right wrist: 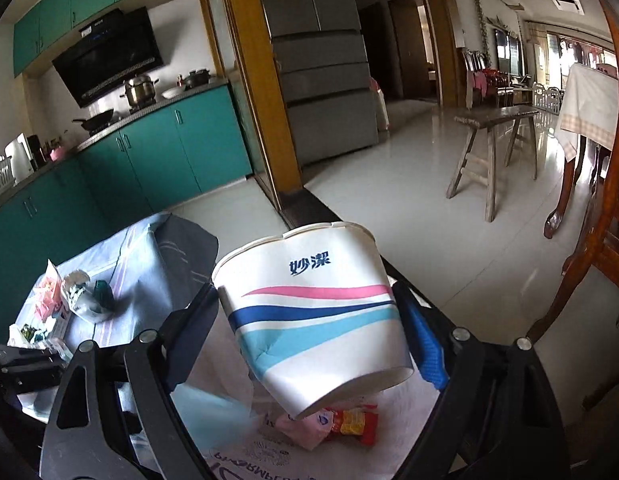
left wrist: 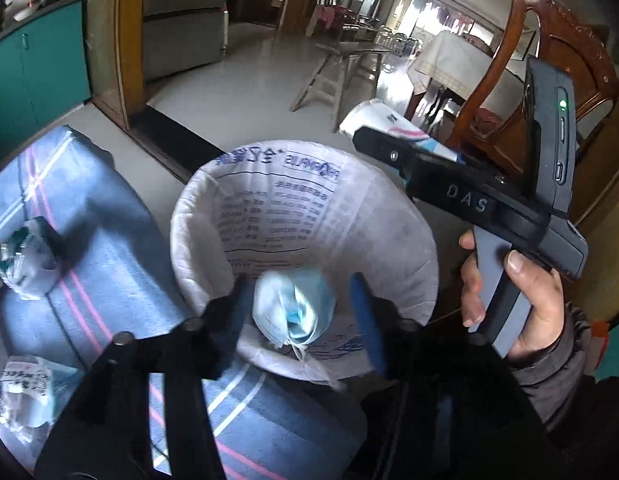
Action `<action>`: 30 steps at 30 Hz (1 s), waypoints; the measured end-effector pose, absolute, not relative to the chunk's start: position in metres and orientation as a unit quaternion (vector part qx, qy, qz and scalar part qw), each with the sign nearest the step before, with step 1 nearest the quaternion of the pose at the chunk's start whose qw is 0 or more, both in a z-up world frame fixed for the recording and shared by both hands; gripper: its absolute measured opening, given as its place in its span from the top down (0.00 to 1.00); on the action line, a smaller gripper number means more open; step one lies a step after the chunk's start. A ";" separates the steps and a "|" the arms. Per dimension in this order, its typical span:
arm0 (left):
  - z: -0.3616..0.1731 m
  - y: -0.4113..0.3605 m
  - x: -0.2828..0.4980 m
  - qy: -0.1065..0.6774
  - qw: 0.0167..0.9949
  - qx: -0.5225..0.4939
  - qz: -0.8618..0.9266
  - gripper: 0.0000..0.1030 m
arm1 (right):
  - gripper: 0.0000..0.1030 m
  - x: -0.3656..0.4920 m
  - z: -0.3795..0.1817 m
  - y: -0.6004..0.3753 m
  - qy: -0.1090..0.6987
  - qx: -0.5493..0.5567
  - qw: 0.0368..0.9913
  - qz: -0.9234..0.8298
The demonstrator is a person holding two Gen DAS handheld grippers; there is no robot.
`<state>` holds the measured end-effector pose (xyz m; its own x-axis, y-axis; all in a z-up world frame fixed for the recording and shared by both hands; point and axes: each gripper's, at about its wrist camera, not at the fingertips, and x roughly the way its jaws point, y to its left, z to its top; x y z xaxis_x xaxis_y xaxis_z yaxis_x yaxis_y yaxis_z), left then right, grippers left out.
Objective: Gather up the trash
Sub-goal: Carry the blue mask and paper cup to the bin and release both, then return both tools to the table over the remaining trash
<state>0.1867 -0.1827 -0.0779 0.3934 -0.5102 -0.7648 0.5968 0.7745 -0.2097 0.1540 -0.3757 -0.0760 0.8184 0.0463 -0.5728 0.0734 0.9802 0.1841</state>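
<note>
1. Left gripper (left wrist: 297,312) hangs right over the mouth of the white sack (left wrist: 397,240), jaws apart, and the crumpled blue mask (left wrist: 293,308) sits in the gap between them; the left pad looks just beside it, the right pad clear, so nothing is pinched.
2. Right gripper (right wrist: 313,320) has its jaws wide and clamped on the paper cup (right wrist: 313,304), 1 pad on each side, cup tilted with its rim away from the camera.
3. Under that cup, inside the sack, lie a pink wrapper (right wrist: 305,428) and a red-and-yellow wrapper (right wrist: 353,420).
4. From the left wrist, a hand (left wrist: 505,300) grips the right gripper's handle, cup poking out past the sack's far rim.
5. Left of the sack, the striped blue cloth (left wrist: 109,248) carries more crumpled wrappers (left wrist: 29,264).
6. Beyond: wooden chair (left wrist: 549,92), a stool (right wrist: 493,144), green cabinets (right wrist: 169,152).
</note>
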 end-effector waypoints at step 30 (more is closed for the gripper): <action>-0.042 0.121 0.139 0.407 0.901 -0.144 -0.044 0.08 | 0.06 0.168 -0.087 -0.065 0.342 -0.149 0.855 0.360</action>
